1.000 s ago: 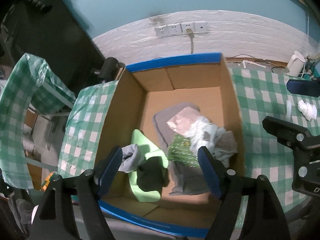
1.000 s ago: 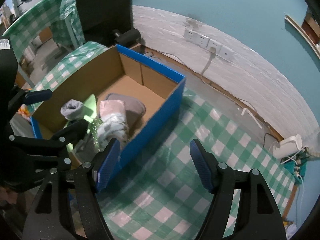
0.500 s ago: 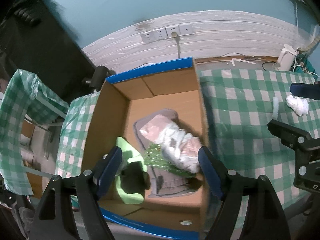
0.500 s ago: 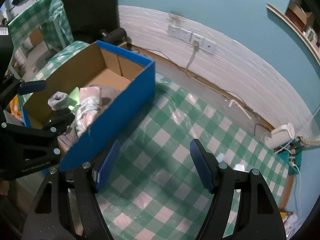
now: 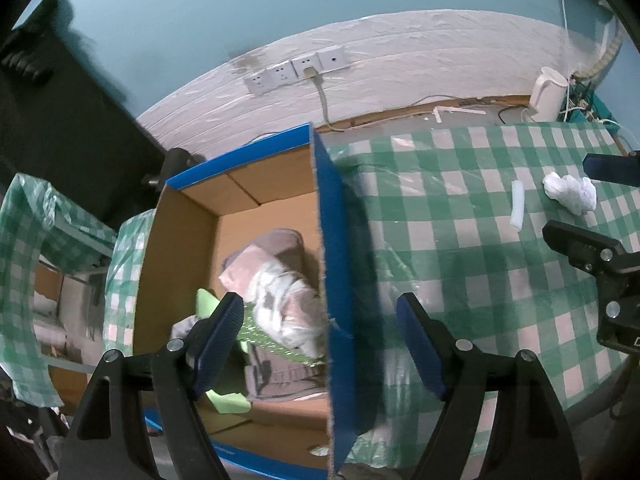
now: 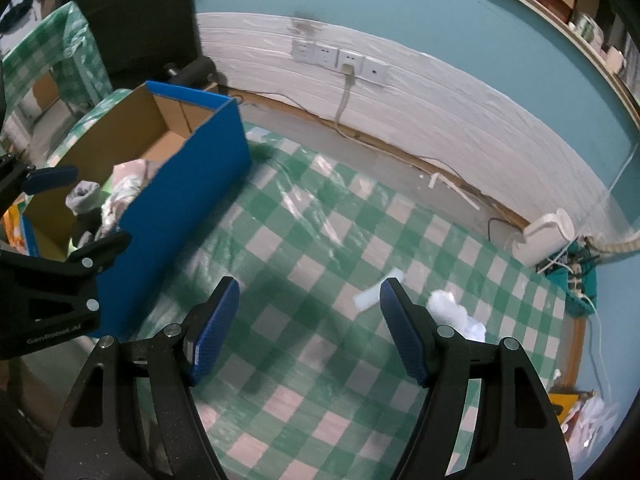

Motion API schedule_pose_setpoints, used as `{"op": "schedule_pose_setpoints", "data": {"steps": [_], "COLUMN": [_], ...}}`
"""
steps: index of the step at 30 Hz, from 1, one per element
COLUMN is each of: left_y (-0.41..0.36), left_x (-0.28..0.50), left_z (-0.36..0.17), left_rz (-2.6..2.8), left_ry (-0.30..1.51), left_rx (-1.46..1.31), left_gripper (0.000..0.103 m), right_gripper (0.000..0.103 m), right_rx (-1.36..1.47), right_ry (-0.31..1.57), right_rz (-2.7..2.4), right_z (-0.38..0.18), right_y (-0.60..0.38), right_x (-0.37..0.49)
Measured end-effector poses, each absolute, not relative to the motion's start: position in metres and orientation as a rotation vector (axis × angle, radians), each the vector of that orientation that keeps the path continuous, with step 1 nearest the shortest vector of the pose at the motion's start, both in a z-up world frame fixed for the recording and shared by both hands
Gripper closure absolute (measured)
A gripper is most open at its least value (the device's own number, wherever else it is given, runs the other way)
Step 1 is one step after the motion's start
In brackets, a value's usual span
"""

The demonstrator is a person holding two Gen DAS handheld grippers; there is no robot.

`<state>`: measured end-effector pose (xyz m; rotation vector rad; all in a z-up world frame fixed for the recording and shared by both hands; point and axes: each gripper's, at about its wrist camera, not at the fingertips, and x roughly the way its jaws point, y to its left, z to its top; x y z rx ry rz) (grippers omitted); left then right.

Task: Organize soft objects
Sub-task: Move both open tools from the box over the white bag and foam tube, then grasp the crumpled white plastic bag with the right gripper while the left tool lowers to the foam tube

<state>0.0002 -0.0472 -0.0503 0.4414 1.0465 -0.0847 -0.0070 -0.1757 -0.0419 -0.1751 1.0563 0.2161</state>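
Note:
A blue cardboard box (image 5: 332, 240) (image 6: 192, 184) stands on the left part of the checked table and holds a heap of soft cloth pieces (image 5: 280, 300) (image 6: 120, 196): pink, white, grey and light green. My left gripper (image 5: 320, 336) hangs open above the box's right wall, nothing between its fingers. A crumpled white soft lump (image 5: 570, 192) (image 6: 456, 312) and a small white strip (image 5: 517, 206) (image 6: 374, 294) lie on the cloth to the right. My right gripper (image 6: 310, 328) is open over the bare tablecloth, the strip just left of its right finger, the lump just beyond it.
A green-and-white checked plastic cloth (image 6: 320, 240) covers the table. A white kettle (image 5: 548, 92) (image 6: 544, 236) and tangled cables stand at the far right corner by the wall. Wall sockets (image 6: 340, 60) sit behind. A second checked table (image 5: 24, 240) is at the left.
Both grippers have moved to the right, away from the box. The left one went from over the box's middle to over its right wall; the white lump and strip came into the right view.

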Motion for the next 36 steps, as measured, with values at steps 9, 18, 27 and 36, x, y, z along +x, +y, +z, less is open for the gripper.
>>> {"op": "schedule_pose_setpoints", "data": {"steps": [9,18,27,36], "left_y": [-0.076,-0.108,-0.134,-0.156], "left_x": [0.004,0.006,0.012,0.026], "left_z": [-0.06,-0.074,-0.09,-0.103], "left_rz": [-0.122,-0.168,-0.209,-0.252], "left_ry": [1.077,1.104,1.137,1.162], "left_rx": [0.45,0.465,0.471,0.464], "left_gripper": [0.023,0.022,0.022,0.021], "right_gripper": [0.03,0.03,0.03,0.03], "right_rx": [-0.141,-0.119,-0.136,-0.122], "right_ry": [1.077,1.108,1.144,1.209], "right_rz": [0.161,0.11,0.085,0.113], "right_z": [-0.054,-0.068,-0.083,-0.096], "right_y": [-0.216,-0.253,-0.283,-0.314], "right_x": [-0.014,-0.018,-0.015,0.002]}}
